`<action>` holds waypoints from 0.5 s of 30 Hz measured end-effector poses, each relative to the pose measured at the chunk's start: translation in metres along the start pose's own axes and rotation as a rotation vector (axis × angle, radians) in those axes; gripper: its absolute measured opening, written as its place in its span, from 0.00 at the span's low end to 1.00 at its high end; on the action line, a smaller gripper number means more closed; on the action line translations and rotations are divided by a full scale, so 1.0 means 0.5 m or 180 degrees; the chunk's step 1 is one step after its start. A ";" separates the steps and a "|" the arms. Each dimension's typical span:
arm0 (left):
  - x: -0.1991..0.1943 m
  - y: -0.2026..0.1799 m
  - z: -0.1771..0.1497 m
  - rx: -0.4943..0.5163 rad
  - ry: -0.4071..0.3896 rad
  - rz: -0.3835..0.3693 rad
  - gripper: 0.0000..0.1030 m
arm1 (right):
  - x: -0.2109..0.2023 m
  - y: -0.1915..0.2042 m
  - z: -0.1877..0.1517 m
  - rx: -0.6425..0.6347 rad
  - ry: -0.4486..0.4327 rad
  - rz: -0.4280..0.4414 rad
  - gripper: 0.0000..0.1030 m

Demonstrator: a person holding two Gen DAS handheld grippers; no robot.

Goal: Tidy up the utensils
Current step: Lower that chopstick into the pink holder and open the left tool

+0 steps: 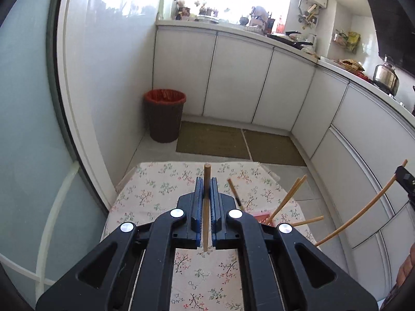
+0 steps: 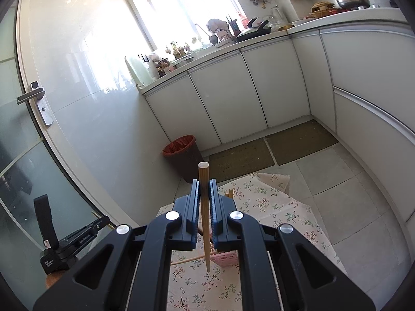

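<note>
Clamped between the closed blue pads of the left gripper (image 1: 206, 186), a wooden chopstick (image 1: 206, 207) stands upright above the floral tablecloth (image 1: 155, 194). Beside it, more chopsticks (image 1: 288, 199) lean out of a pink holder (image 1: 262, 217). A dark-tipped chopstick (image 1: 234, 191) lies on the cloth. Likewise, the right gripper (image 2: 204, 189) is closed on its own chopstick (image 2: 205, 212), above the pink holder (image 2: 228, 258).

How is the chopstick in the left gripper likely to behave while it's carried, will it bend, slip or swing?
The chopstick looks like a thin, straight wooden stick, so probably stiff and very light. The left gripper pinches it near its thick end, with a long tapered tail behind, so it may pivot. Its smooth, narrow shaft could also slide between the pads.
</note>
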State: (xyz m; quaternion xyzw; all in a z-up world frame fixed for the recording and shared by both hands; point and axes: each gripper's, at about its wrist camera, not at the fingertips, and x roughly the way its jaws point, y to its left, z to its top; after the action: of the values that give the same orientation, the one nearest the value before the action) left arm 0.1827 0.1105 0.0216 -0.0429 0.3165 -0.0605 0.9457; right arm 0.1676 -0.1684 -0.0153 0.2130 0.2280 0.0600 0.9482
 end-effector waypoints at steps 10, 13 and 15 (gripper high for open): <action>-0.001 -0.129 0.061 0.0264 -0.0266 -0.0425 0.04 | 0.009 0.007 0.035 -0.0082 -0.0115 -0.0070 0.08; 0.040 -0.165 0.046 0.0336 -0.0164 -0.0440 0.04 | 0.020 0.004 0.037 -0.0094 -0.0101 -0.0088 0.08; 0.067 -0.181 0.032 0.0354 -0.0106 -0.0437 0.04 | 0.027 0.001 0.037 -0.0099 -0.0089 -0.0103 0.08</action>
State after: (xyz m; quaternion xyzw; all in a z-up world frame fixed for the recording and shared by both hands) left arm 0.2112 0.0168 0.0254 -0.0129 0.2933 -0.1420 0.9453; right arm 0.1880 -0.1719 -0.0058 0.1953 0.2172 0.0452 0.9553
